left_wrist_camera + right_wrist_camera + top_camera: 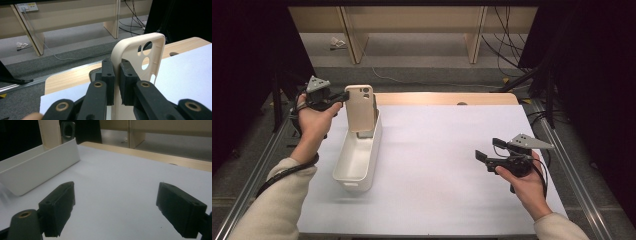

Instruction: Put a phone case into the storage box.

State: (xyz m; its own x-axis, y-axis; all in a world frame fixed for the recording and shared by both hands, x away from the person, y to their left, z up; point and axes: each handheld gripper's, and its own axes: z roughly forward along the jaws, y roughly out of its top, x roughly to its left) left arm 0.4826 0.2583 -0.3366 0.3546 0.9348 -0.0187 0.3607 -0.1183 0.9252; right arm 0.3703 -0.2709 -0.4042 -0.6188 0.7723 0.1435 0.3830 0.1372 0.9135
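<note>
A beige phone case (360, 107) stands upright over the far end of a white oblong bin (357, 167). My left gripper (345, 95) is shut on the case's left edge. In the left gripper view the two pads pinch that edge (117, 80), and the case (140, 55) shows its camera holes. A grey piece (365, 134) sits in the bin just below the case. My right gripper (489, 149) is held over the white table sheet at the right, open, with nothing between its fingers (115, 207). From there the bin (37, 167) and the case (50, 132) lie far left.
The white sheet (437, 165) covers a wooden table whose far edge (447, 98) shows a round hole. Metal rails run along both sides. Behind the table are wooden shelf legs (354, 40) and cables on the grey floor (507, 45).
</note>
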